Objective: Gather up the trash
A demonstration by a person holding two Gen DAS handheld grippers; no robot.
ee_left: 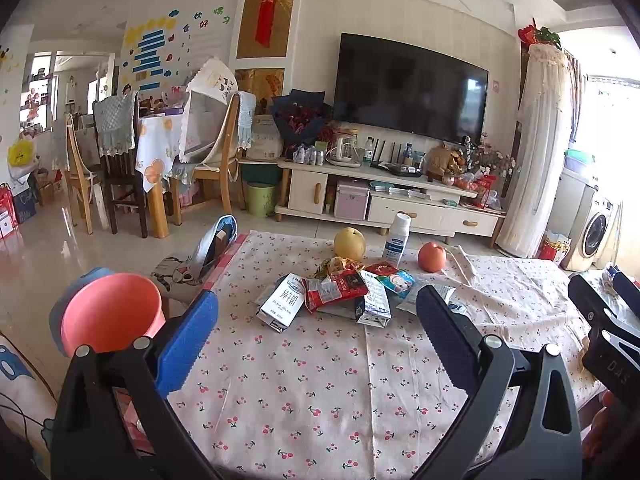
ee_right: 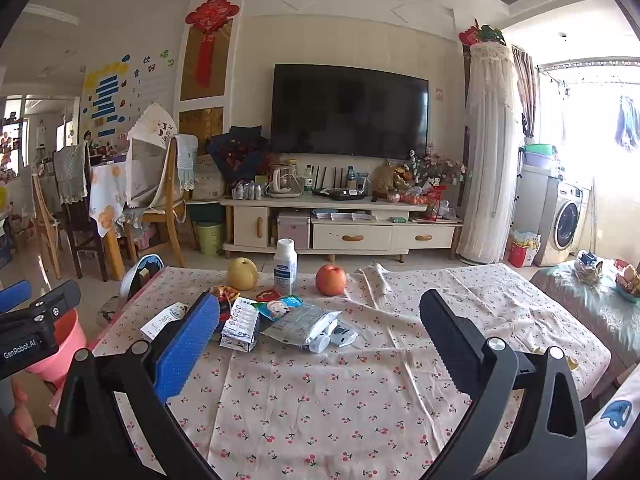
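The table [ee_left: 304, 392] wears a cream cloth printed with small red cherries and green leaves. On it lie a white milk carton [ee_left: 280, 306] with black lettering, a red snack wrapper [ee_left: 336, 286], a yellow pear [ee_left: 349, 243], an orange-red apple [ee_left: 431, 256] and a white bottle [ee_left: 397, 240] with a blue label. Beside the table stands a salmon-pink bin [ee_left: 110, 312]. Each hand-held gripper [ee_right: 320, 332] pairs one blue pad with one black.

Both wrist cams low, facing table [ee_left: 320, 380], overlapping
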